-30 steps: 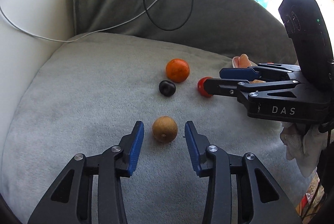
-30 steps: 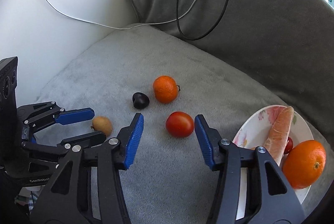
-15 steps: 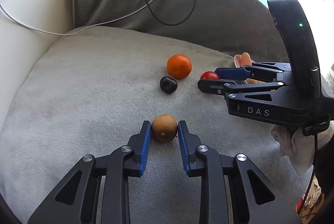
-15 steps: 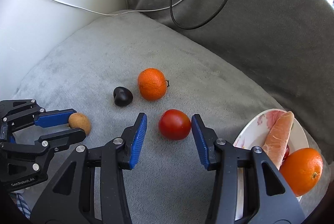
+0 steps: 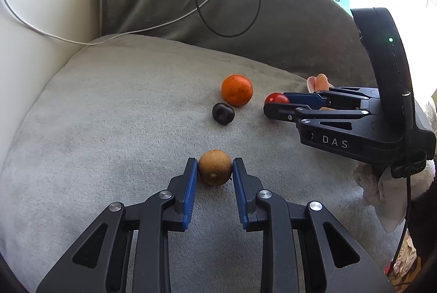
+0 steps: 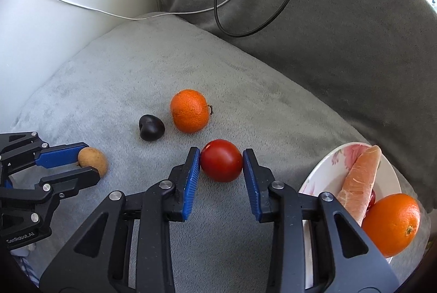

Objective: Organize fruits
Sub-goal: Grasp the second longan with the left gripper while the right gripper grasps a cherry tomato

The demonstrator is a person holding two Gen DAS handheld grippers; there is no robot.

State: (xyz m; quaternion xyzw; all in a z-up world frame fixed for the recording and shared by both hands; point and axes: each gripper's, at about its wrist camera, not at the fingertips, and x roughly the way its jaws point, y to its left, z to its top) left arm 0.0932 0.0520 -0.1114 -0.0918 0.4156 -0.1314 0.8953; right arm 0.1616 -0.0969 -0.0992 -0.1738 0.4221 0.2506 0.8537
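— What have you got nearest the lens?

— My left hand-held gripper (image 5: 215, 175) is closed on the kiwi (image 5: 215, 167), both blue pads pressed to its sides, the fruit resting on the grey cushion (image 5: 109, 115). My right hand-held gripper (image 6: 221, 163) is clamped on the tomato (image 6: 221, 160) the same way, also down on the cushion.

— And beyond them?

— Past the kiwi lies a dark plum (image 5: 223, 113), and just behind it, almost touching, a mandarin (image 5: 236, 90). To my right, at the cushion's edge, a flowered plate (image 6: 327, 172) carries a carrot (image 6: 360, 178) and an orange (image 6: 392, 222), with something small and red tucked between them.

— The backdrop?

— A darker grey back cushion (image 6: 341, 33), a black cable (image 6: 262, 30) looped down its face and a white cable (image 6: 82, 6) trailing off along the white wall.
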